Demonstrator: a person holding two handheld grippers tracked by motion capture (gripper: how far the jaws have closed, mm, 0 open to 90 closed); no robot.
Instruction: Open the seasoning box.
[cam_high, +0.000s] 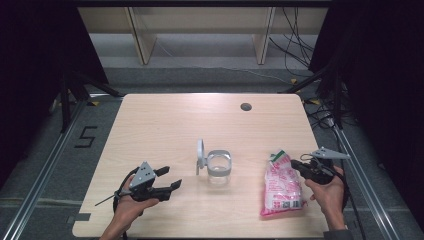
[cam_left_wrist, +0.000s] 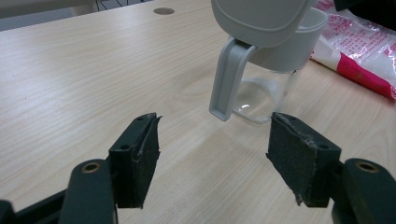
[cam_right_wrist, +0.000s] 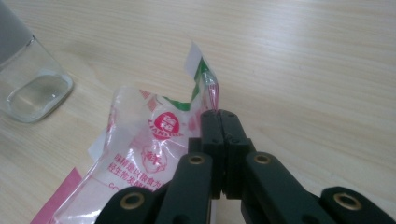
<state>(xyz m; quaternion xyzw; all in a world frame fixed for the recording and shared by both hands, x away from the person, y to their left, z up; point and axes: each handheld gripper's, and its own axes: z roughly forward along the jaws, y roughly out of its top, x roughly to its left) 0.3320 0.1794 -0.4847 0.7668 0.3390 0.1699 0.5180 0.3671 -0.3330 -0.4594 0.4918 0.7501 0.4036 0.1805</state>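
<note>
A clear glass jar (cam_high: 219, 167) stands mid-table, its grey hinged lid (cam_high: 200, 155) flipped up on the left side. In the left gripper view the jar (cam_left_wrist: 261, 100) is just ahead of the jaws, lid (cam_left_wrist: 257, 18) above. My left gripper (cam_high: 170, 178) rests at the front left, open and holding nothing (cam_left_wrist: 215, 135). To the right of the jar lies a pink and clear plastic bag (cam_high: 282, 187). My right gripper (cam_high: 295, 164) is at the bag's upper right edge. Its jaws (cam_right_wrist: 219, 114) are pressed together where the bag's (cam_right_wrist: 149, 140) twisted top corner runs into them.
The light wooden table (cam_high: 175, 120) has a grey cable hole (cam_high: 245, 106) near its far edge. Beyond the table are wooden shelf legs and loose cables on the floor at the right. The bag (cam_left_wrist: 359, 51) lies behind the jar in the left gripper view.
</note>
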